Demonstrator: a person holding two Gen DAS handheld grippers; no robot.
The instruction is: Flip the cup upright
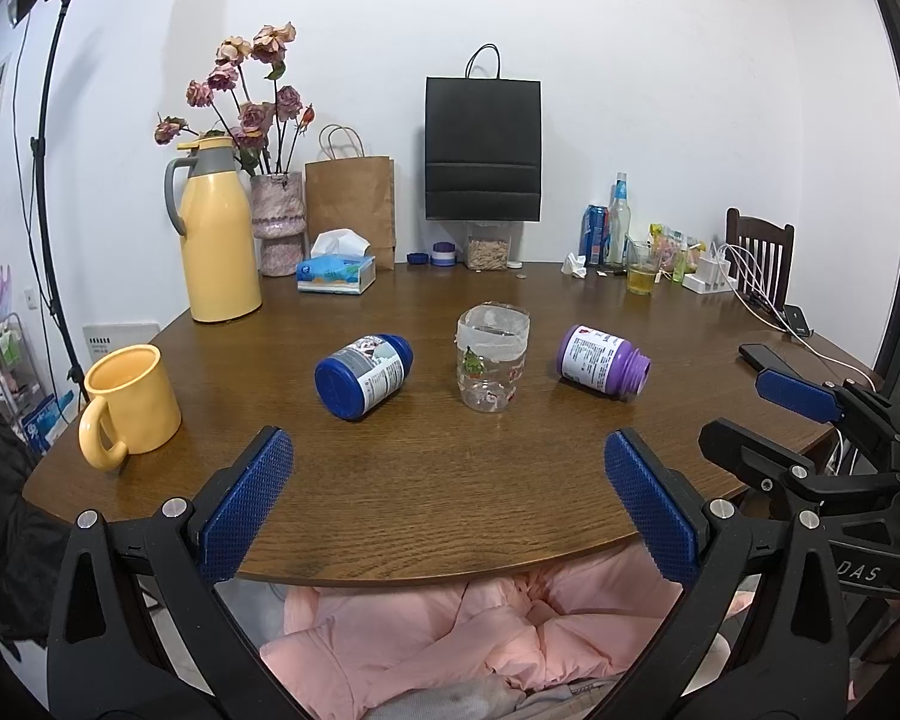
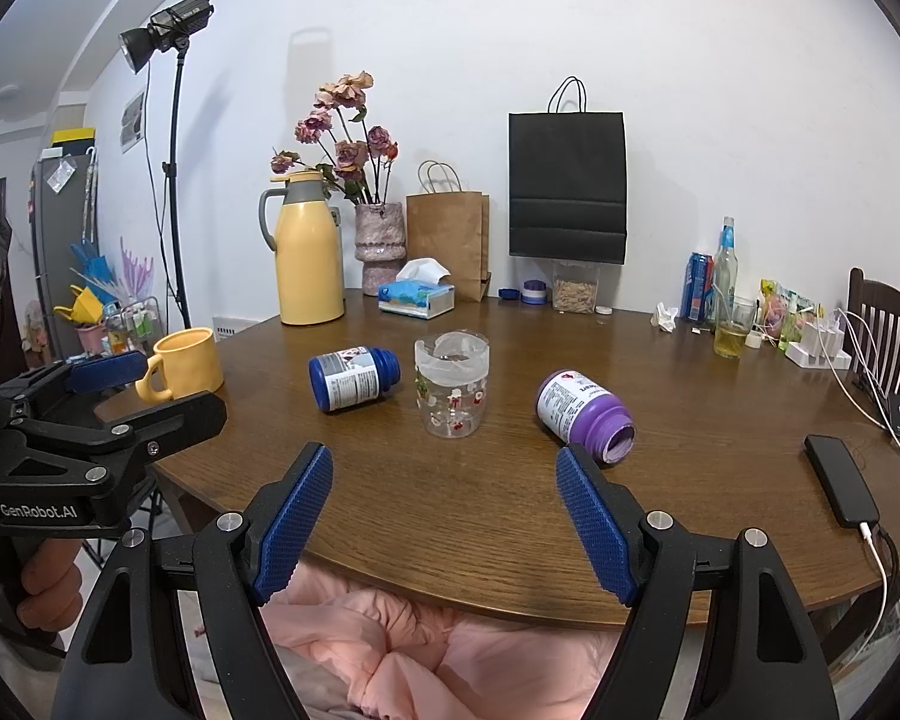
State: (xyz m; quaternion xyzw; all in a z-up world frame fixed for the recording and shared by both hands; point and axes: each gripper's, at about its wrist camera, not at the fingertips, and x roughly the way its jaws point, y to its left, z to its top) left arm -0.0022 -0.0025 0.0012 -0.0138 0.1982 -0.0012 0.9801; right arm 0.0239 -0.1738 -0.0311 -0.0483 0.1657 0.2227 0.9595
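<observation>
A clear glass cup (image 1: 492, 366) (image 2: 451, 387) with small printed pictures and a white tape band stands on the brown table (image 1: 426, 516), wider taped end up, and its top looks open. My left gripper (image 1: 450, 480) is open over the table's near edge, well short of the cup and empty. My right gripper (image 2: 444, 498) is also open and empty, a similar distance in front of the cup. Each gripper shows in the other's view: the right one (image 1: 744, 411) at the right edge, the left one (image 2: 183, 387) at the left, held by a hand.
A blue bottle (image 1: 363, 375) lies on its side left of the cup and an uncapped purple bottle (image 1: 600, 360) lies to its right. A yellow mug (image 1: 132, 402) stands at the left edge, a phone (image 2: 840, 489) on the right. A thermos (image 1: 216, 234), vase, bags and drinks line the back.
</observation>
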